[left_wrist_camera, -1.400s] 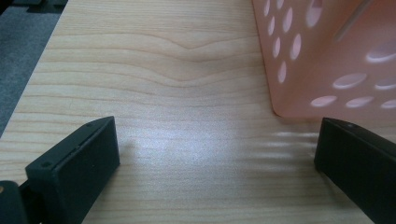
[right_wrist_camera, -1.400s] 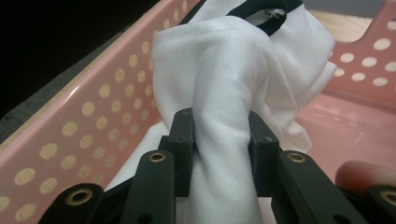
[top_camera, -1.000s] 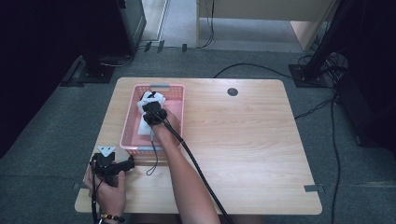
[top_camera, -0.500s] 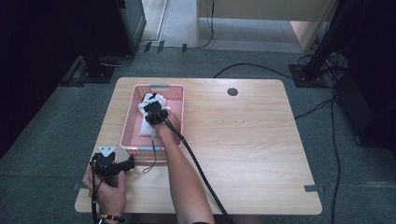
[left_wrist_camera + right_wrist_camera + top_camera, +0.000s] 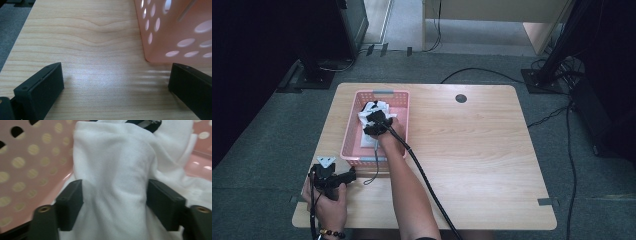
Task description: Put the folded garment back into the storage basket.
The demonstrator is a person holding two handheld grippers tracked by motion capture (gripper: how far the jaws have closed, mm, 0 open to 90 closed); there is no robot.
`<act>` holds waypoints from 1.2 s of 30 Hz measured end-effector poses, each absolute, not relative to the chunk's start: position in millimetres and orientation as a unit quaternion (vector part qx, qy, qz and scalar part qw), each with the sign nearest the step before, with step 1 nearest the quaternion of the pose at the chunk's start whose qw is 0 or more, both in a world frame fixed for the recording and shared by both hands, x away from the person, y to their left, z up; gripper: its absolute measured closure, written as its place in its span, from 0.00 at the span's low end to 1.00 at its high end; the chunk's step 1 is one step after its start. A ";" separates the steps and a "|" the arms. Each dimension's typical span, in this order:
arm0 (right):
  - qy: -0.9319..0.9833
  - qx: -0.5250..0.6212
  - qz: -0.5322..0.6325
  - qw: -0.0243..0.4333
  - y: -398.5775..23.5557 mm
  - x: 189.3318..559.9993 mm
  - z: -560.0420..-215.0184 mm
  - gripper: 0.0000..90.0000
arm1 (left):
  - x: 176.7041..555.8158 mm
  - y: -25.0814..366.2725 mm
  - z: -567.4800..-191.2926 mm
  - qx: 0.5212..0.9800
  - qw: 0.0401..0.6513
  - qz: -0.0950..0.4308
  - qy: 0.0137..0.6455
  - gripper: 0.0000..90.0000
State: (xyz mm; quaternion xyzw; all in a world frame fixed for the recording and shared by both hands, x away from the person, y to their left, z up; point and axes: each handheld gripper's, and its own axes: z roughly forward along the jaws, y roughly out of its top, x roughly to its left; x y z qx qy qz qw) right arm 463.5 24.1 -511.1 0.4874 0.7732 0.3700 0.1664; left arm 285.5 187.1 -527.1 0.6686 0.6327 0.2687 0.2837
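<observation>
Fingers point(image 5: 71, 205) of the right gripper point(image 5: 113, 203) set on either side of a bunched fold of white cloth point(image 5: 112, 175), pressing into it from both flanks, gap between them packed with fabric; grasp closed on the cloth as far as the bulk allows. Dark stripe visible at the top edge of the cloth in the right gripper view, detail too blurred to read. Behind the cloth, pink perforated wall of the basket point(image 5: 30, 152), round holes showing worktop wood through them. From the high view, right gripper point(image 5: 377, 125) down inside the pink basket point(image 5: 401, 100), over the white cloth point(image 5: 366, 116), which lies in the basket's middle and far part; right forearm reaching in across the near rim, black cable trailing back along the arm toward the bottom edge. Fingers point(image 5: 41, 88) of the left gripper point(image 5: 115, 82) spread wide apart, nothing between them, only bare wood grain of the worktop point(image 5: 82, 50); near corner of the basket point(image 5: 175, 30) just beyond the finger at the picture's right, apart from it. In the high view, left gripper point(image 5: 331, 177) low at the near left corner of the worktop point(image 5: 482, 150), beside the basket's near left corner, held in the left hand point(image 5: 328, 202), grey three-cornered plate on top. Small dark round disc point(image 5: 461, 98) set in the worktop toward the far edge, well apart from the basket. Grey carpeted floor point(image 5: 262, 165) all around, cables point(image 5: 568, 165) running across it at the right.
</observation>
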 end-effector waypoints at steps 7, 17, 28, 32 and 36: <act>0.763 0.492 0.391 0.151 27.8 459.7 -501.4 0.07 | 285.5 187.1 -527.1 0.669 0.283 0.269 0.633 0.00; 0.745 0.486 0.424 0.174 13.3 448.9 -463.1 0.00 | 285.5 187.1 -527.1 0.669 0.283 0.269 0.633 0.00; 0.733 0.466 0.453 0.199 -8.5 431.9 -430.0 0.00 | 285.6 186.8 -527.3 0.667 0.285 0.269 0.633 0.00; 0.726 0.464 0.464 0.204 -17.7 426.6 -423.2 0.00 | 285.5 187.0 -527.1 0.668 0.284 0.268 0.633 0.00; 0.717 0.464 0.476 0.209 -30.0 422.0 -417.8 0.00 | 285.7 186.9 -527.2 0.667 0.285 0.269 0.634 0.00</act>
